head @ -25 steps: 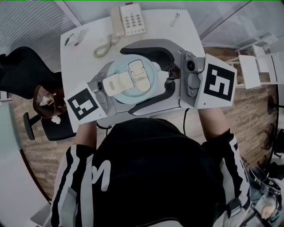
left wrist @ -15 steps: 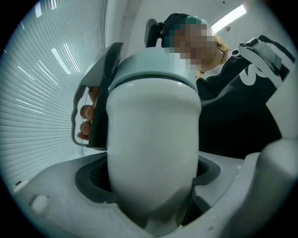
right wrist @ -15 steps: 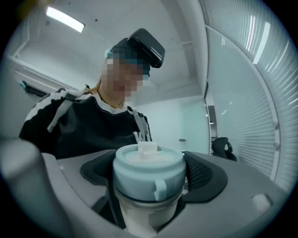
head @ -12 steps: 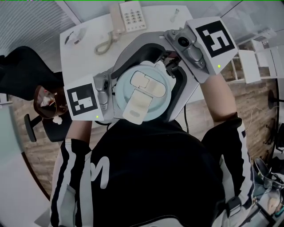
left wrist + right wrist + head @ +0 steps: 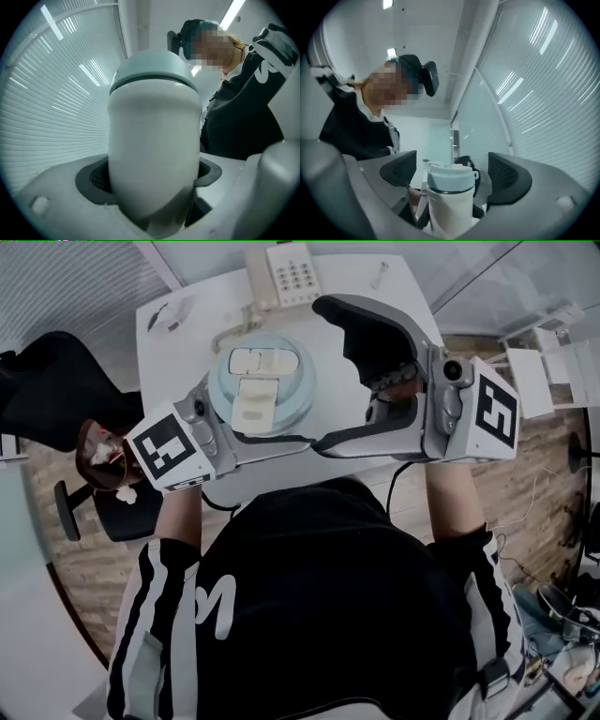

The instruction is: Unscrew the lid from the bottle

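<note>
Pale-blue lid [image 5: 260, 379] seated on white bottle [image 5: 154, 140]. Left gripper [image 5: 152, 180] fingers pinch the body. Right gripper [image 5: 361, 390] fingers spread, clear of lid. Next, likely: close on lid, twist.

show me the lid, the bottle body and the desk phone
lid [image 5: 261, 381]: head view, flip cap on top
bottle body [image 5: 152, 164]: left gripper view, white side wall
desk phone [image 5: 295, 273]: head view, keypad

Head view looks steeply down from above; both gripper views tilt upward, sharing the bottle [image 5: 154, 154], left nearest.
</note>
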`<state>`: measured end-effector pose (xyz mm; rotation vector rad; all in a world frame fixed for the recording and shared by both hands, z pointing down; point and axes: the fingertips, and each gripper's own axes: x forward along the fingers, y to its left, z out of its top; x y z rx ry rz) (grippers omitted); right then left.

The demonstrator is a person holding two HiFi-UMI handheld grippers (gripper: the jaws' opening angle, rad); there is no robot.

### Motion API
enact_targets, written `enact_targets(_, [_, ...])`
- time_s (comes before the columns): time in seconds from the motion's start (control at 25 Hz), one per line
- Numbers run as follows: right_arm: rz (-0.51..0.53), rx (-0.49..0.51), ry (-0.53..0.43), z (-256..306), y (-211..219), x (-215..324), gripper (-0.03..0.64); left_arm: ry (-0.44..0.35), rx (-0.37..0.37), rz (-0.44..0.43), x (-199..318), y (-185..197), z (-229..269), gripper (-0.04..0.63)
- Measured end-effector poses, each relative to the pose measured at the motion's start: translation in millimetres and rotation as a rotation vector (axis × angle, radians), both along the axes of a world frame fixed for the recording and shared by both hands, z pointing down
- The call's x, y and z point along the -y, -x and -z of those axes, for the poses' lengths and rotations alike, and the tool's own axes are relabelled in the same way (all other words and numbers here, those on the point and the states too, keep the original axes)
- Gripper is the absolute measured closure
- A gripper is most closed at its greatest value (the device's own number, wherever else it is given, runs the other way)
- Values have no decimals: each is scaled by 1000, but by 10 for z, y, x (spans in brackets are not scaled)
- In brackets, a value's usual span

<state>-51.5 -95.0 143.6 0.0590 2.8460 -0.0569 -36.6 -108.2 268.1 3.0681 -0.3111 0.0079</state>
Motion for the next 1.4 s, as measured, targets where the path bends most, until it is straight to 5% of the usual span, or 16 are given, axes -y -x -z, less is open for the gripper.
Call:
enact_targets(0.16, [-354, -86, 53, -145, 301, 197, 152, -19, -3, 156, 274, 267, -92, 146])
enact_targets(0.48, [-608, -203, -34, -370, 599, 317, 153, -72, 59, 375, 522, 167, -114, 146])
enact_targets(1.08, [-323, -185, -12, -154, 13, 585, 173, -37, 62, 323, 691, -373, 10, 146])
enact_targets(1.4, [-223, -112, 102, 76, -156, 656, 173, -42, 63, 351, 710, -412, 50, 145])
